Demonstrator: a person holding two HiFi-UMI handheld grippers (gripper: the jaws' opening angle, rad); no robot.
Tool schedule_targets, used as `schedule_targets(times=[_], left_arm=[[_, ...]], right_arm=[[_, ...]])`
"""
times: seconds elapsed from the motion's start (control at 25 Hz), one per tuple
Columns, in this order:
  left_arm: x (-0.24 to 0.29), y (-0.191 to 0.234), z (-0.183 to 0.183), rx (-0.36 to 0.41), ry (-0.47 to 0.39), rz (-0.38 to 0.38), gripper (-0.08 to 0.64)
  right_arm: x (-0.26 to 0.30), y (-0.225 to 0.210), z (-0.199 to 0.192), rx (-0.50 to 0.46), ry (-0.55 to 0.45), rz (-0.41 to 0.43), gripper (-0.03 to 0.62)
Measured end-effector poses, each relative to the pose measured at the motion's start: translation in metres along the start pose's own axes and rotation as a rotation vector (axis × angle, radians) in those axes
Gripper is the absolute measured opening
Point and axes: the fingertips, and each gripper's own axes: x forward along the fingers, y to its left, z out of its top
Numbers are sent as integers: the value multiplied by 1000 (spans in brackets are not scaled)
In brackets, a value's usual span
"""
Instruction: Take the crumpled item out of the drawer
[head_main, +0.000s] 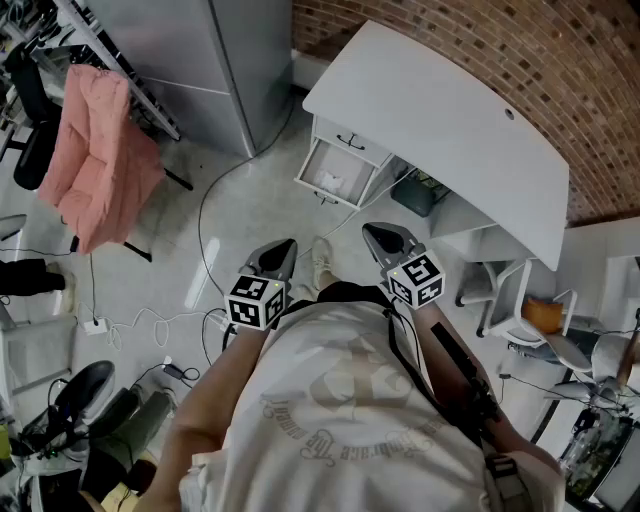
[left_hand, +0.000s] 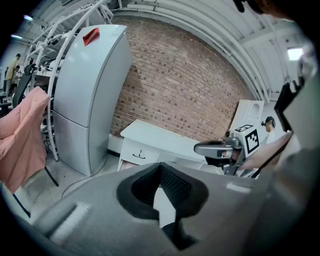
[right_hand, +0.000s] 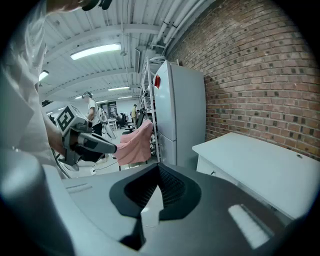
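1. Holding the left claw (left_hand: 160, 166) fully together, pads meeting at the tip and pinching nothing; probably keeping it closed because nothing is within reach yet.
2. Holding the right claw (right_hand: 159, 169) together in the same way, equally empty, sitting at 3 o'clock of its partner in the head view.
3. Carrying both claws close to the torso and tipping them slightly downward, well apart from the drawer (head_main: 336, 176); reading this as an approach stance rather than a grasp.
4. Finding the drawer already pulled open at 12 o'clock of the claws, just under the front edge of the white surface (head_main: 450, 120), so probably needing no tug on a handle first.
5. Spotting the crumpled item (head_main: 330, 182) lying pale inside that drawer, untouched by either claw.
6. Noting the grey fridge (head_main: 200, 60) at 11 o'clock, the pink garment (head_main: 95, 160) hanging at 10 o'clock, and cables (head_main: 205, 250) trailing over the floor toward the drawer, possibly posing a snag for the feet.
7. Losing the open drawer and its contents in both gripper views, each claw's own body covering the lower part of the picture. Seeing only a closed drawer front (left_hand: 140, 154) in the left gripper view.
8. Failing to tell the crumpled item's material, it being too small in the head view.
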Motion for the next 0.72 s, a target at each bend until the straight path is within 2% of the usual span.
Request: schedule_targets(times=[0.48, 0.72], left_arm=[[2, -15, 0, 21, -1, -35, 3], [1, -11, 4, 14, -8, -22, 3]], right_arm=[[-13, 0, 1, -18, -1, -26, 9], [-8, -3, 8, -25, -6, -21, 9]])
